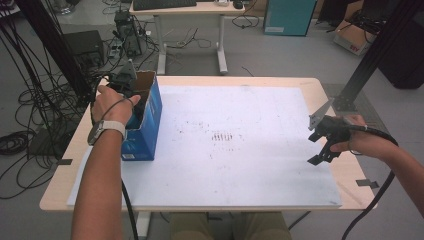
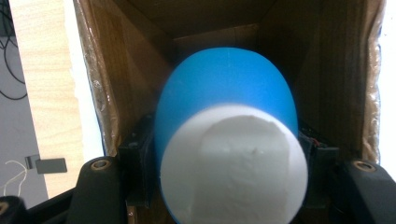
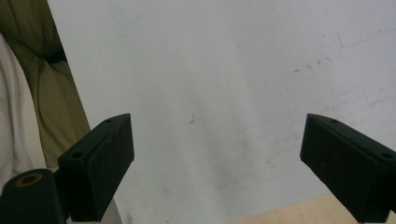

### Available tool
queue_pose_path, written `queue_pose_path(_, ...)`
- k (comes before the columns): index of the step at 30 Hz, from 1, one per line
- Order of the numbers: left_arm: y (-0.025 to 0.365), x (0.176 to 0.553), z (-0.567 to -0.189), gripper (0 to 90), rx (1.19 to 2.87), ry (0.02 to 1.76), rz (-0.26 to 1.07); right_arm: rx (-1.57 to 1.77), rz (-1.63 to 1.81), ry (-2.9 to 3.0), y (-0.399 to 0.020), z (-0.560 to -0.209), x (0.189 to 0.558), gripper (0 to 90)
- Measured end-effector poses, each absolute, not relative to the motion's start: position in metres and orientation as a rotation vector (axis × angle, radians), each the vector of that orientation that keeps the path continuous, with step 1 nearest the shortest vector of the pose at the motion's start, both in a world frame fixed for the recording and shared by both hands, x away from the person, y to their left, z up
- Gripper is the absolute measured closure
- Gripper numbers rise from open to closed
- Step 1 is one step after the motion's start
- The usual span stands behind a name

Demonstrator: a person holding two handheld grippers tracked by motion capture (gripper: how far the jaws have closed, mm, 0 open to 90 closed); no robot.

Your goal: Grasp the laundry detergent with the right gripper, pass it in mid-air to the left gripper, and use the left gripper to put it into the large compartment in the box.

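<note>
Evidently the blue-and-white object (image 2: 229,154), perhaps a foam-capped egg shape, is light and smooth-sided, so it may slip; gripping it across its widest middle seems safest. It sits clamped in the left tool (image 2: 229,186), held inside the open cardboard box (image 1: 146,117) at the desk's (image 1: 280,82) left edge, forearm reaching forward over it. The right tool (image 3: 217,168) hovers wide and empty above the white sheet (image 1: 240,145).
</note>
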State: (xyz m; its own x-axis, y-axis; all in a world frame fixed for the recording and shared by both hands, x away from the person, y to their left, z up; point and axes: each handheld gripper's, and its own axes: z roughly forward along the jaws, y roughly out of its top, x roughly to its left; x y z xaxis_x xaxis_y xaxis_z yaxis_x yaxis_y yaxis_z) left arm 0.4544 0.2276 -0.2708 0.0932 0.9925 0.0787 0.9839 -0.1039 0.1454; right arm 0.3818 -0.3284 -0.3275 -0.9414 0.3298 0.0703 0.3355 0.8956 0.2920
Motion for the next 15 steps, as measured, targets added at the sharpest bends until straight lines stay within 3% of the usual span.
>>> queue_pose_path(9, 0.2294, 0.4570, -0.2704, 34.9, 2.264, 2.063, 0.215, -0.542, -0.488, -3.029, -0.3270, -0.3296, 0.3827, 9.8)
queue_pose_path(15, 0.2294, 0.4596, -0.2733, 27.9, 2.283, 2.029, 0.202, -0.545, -0.479, -3.024, -0.3273, -0.3324, 0.3812, 9.7)
